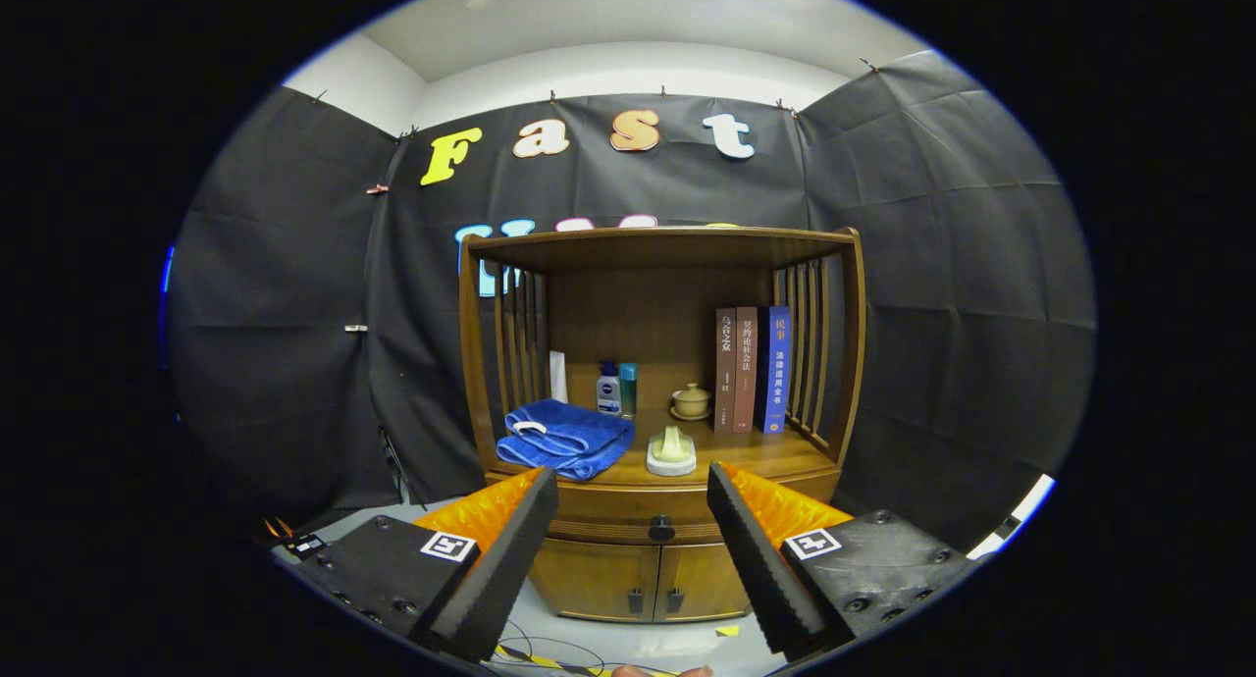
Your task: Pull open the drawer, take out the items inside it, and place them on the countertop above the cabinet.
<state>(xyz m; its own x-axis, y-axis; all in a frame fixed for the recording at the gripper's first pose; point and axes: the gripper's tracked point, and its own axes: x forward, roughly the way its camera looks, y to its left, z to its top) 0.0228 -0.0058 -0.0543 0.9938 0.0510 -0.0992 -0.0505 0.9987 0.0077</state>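
Note:
A wooden cabinet (662, 402) stands ahead against the booth wall. Its drawer (628, 512) sits closed under the countertop (746, 453), with a dark round knob (661, 529) at its middle. My gripper (633, 486) is open, held well short of the cabinet, and the knob shows between the two fingers, a little below their tips. Nothing is between the fingers. What lies inside the drawer is hidden.
On the countertop lie a folded blue towel (564, 439), two small bottles (616, 390), a lidded ceramic cup (691, 400), a pale item on a white dish (671, 452) and three upright books (753, 368). Two small doors (651, 584) sit below the drawer. Cables lie on the floor.

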